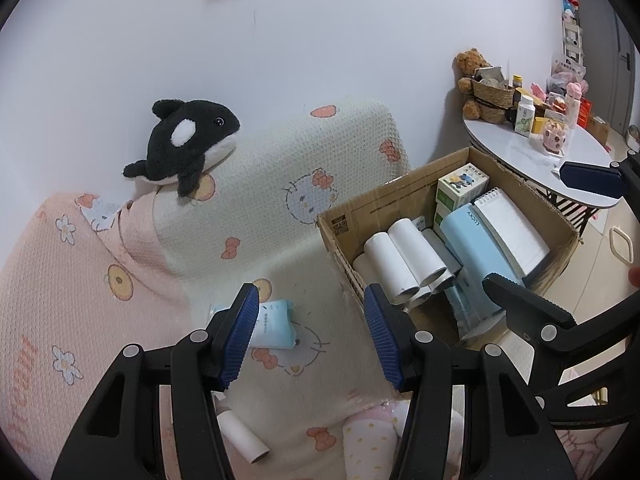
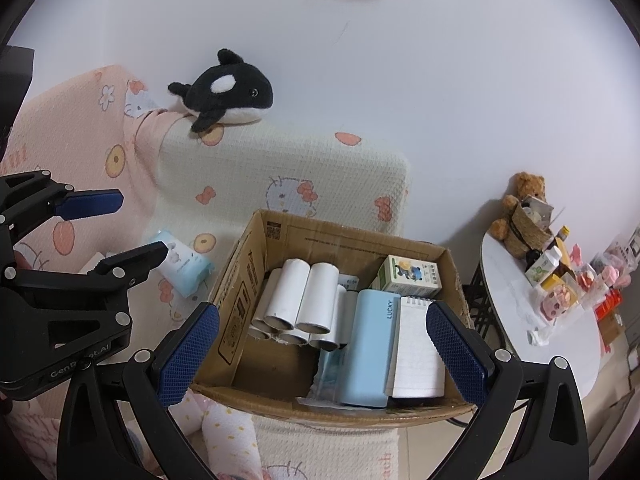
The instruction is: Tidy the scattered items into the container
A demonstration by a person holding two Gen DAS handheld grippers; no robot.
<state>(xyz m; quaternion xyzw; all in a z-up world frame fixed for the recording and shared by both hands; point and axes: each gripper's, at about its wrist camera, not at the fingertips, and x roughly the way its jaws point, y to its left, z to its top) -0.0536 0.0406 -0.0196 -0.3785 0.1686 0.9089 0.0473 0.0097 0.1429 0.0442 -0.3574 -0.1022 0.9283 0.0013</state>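
Observation:
A cardboard box [image 1: 404,196] [image 2: 248,280] stands on the sofa. It holds several white tubes [image 2: 304,296], a light blue case [image 2: 370,356], a notepad [image 2: 416,356] and a small green carton [image 2: 408,276]. My left gripper [image 1: 310,334] is open and empty above a light blue tissue pack [image 1: 272,324] [image 2: 182,268] lying left of the box. A loose white tube [image 1: 242,436] lies near the sofa's front edge. My right gripper [image 2: 322,352] is open and empty over the box's near side. The left gripper also shows in the right wrist view [image 2: 142,226].
A black and white orca plush [image 1: 188,144] [image 2: 226,92] sits on the sofa back. A round white table [image 1: 532,152] [image 2: 516,304] with a teddy bear, basket and bottles stands right of the box. A dotted pink cushion [image 2: 228,428] lies at the front.

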